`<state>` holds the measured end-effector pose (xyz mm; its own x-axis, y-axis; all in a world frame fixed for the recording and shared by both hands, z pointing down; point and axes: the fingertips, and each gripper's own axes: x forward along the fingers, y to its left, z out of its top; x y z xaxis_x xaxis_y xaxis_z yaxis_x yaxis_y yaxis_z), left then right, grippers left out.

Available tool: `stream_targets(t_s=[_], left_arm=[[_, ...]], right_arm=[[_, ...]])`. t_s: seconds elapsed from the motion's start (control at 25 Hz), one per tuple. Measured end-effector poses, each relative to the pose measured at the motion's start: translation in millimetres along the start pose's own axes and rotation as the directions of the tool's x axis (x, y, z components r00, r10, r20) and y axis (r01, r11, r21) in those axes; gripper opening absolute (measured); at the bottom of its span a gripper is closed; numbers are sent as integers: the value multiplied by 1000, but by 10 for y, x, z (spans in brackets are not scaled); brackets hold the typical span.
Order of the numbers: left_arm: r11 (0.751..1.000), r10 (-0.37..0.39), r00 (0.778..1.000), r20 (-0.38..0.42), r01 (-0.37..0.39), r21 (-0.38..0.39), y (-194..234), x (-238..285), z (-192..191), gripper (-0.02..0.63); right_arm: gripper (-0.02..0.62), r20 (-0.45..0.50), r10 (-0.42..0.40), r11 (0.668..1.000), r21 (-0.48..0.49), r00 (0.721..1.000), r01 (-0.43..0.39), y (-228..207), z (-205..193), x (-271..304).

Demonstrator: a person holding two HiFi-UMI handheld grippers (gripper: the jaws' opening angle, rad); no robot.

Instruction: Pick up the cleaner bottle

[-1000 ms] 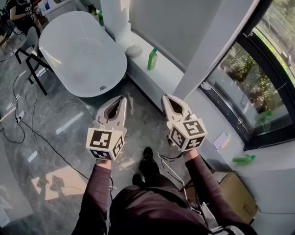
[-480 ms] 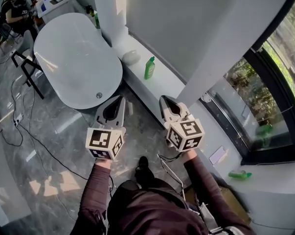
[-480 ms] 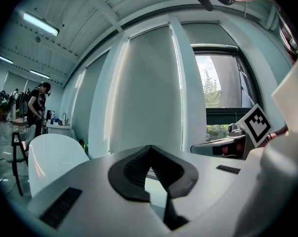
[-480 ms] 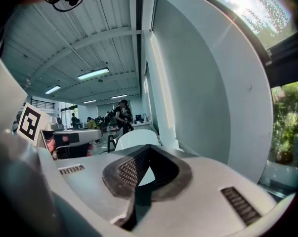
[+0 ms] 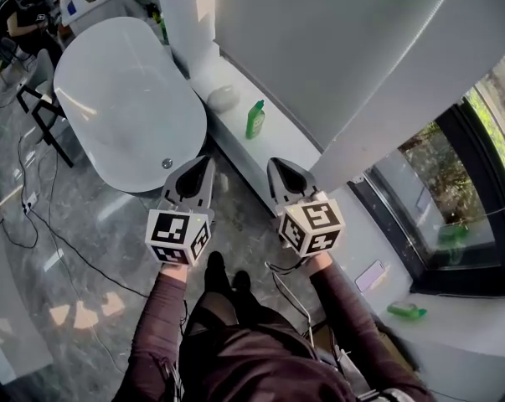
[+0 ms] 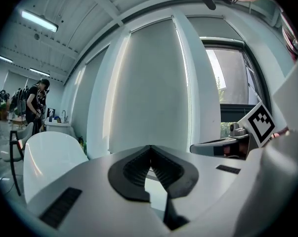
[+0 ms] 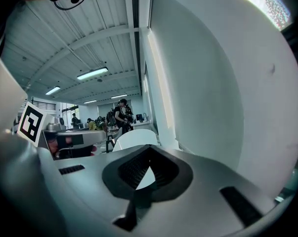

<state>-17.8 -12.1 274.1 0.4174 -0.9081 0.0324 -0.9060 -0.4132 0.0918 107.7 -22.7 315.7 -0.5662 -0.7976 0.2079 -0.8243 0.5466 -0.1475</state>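
Standing over grey marble floor (image 5: 110,224), the person holds both grippers out side by side, pointing toward 12 o'clock in the head view. The left gripper (image 5: 205,161) has its fingers pressed together at the tips – its own view shows the ribbed pads meeting, with nothing between them. The right gripper (image 5: 275,164) is the same: fingers closed, empty, and its own view shows only wall and the far room beyond the tips.

The bottle (image 5: 255,119), green, stands on the white ledge (image 5: 290,145) that runs along the foot of the wall. It is at about 1 o'clock from the left gripper and 11 o'clock from the right, ahead of both and touched by neither. A pale rounded lump (image 5: 223,97) rests on the same ledge at 10 o'clock from the bottle, near it but apart.

The white tub (image 5: 126,99) fills the floor at 10 o'clock from the left gripper, just beside the ledge. A black chair (image 5: 43,115) stands at the tub's 9 o'clock side, and cables (image 5: 59,249) trail across the marble at 8 o'clock.

Far off at 4 o'clock from the right gripper a second green bottle (image 5: 405,310) lies on the sill by the window (image 5: 453,191) – well apart from everything else.
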Motion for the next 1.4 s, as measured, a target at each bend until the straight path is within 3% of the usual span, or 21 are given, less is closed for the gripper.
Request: stream_targets(t_s=[0.52, 0.92, 1.4], left_arm=[[998, -68, 995, -67, 66, -22, 424, 939, -302, 8], [989, -143, 982, -122, 137, -55, 873, 1637, -647, 34], [975, -221, 950, -221, 210, -73, 963, 2323, -1595, 107]], right_arm=[[2, -77, -68, 998, 1, 995, 68, -445, -152, 764], [2, -115, -179, 983, 7, 977, 181, -859, -204, 1450], [2, -172, -261, 964, 10, 950, 267, -1348, -710, 1879]])
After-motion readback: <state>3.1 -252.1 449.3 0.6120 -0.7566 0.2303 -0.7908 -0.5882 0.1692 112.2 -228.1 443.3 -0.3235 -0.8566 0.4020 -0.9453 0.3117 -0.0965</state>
